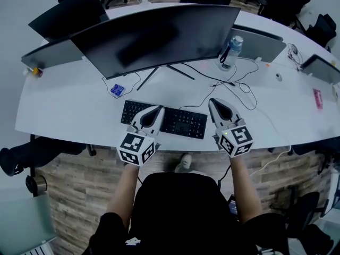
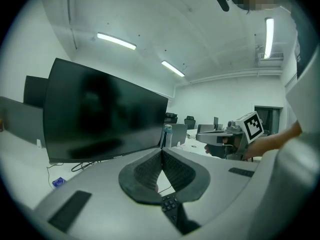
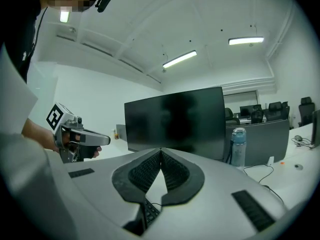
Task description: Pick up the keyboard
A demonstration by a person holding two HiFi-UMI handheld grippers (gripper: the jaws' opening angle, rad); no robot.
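White desk (image 1: 64, 110), head view: a flat black keyboard (image 1: 180, 122) lies near the front edge. The left gripper (image 1: 157, 109) is over its left end, the right gripper (image 1: 215, 103) beside its right end. Left gripper view: jaws together, empty, keys below. Right gripper view: likewise.

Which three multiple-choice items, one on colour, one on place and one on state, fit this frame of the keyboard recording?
1. What colour is the keyboard?
A. white
B. black
C. red

2. Where does the water bottle stand?
A. on the keyboard
B. on the table, by the right end of the monitor
C. behind the monitor's left end

3. How do the jaws of the left gripper and the right gripper stand?
A. both together, empty
B. both wide apart
C. left shut on the bottle

Answers:
1 B: the head view shows black keys and a black frame.
2 B: it stands on the white tabletop beside the screen's right edge.
3 A: each gripper view shows its pads meeting with nothing between them.
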